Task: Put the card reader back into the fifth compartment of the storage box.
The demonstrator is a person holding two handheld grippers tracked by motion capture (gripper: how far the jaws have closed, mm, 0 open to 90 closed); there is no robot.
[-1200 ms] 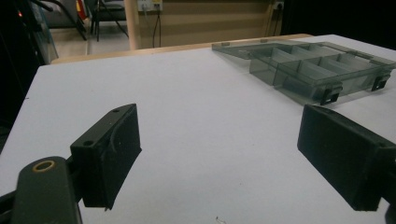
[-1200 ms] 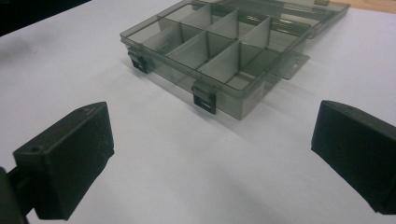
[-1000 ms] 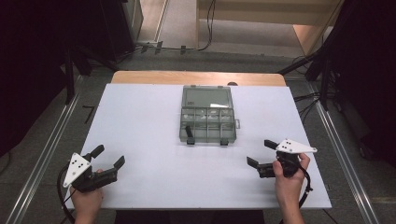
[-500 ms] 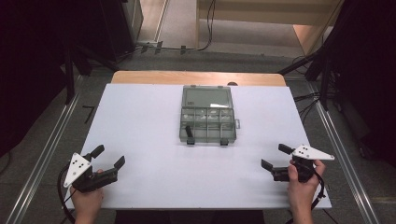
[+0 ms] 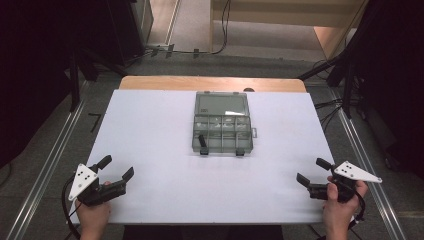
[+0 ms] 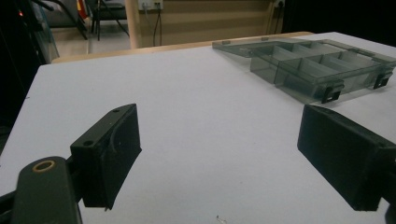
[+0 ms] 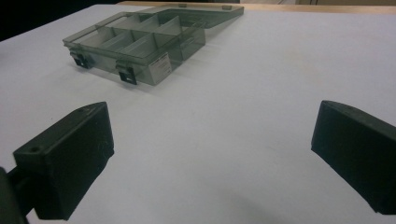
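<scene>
While fingers [image 6: 109, 154] gape, organizer box [image 5: 222, 125] well apart, ahead

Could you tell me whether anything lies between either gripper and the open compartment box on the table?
Nothing visible does. The compartment box sits open mid-table, and bare white table runs from it to the left gripper and to the right gripper. Both gripper views show their open jaws, the table surface, then the box.

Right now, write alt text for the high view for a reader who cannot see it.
A clear grey compartment box lies open, lid folded back, at the far middle of a white table. At the near edge a person holds an open two-jaw tool in each hand, the left tool and the right tool both apart from the box and holding nothing.
</scene>
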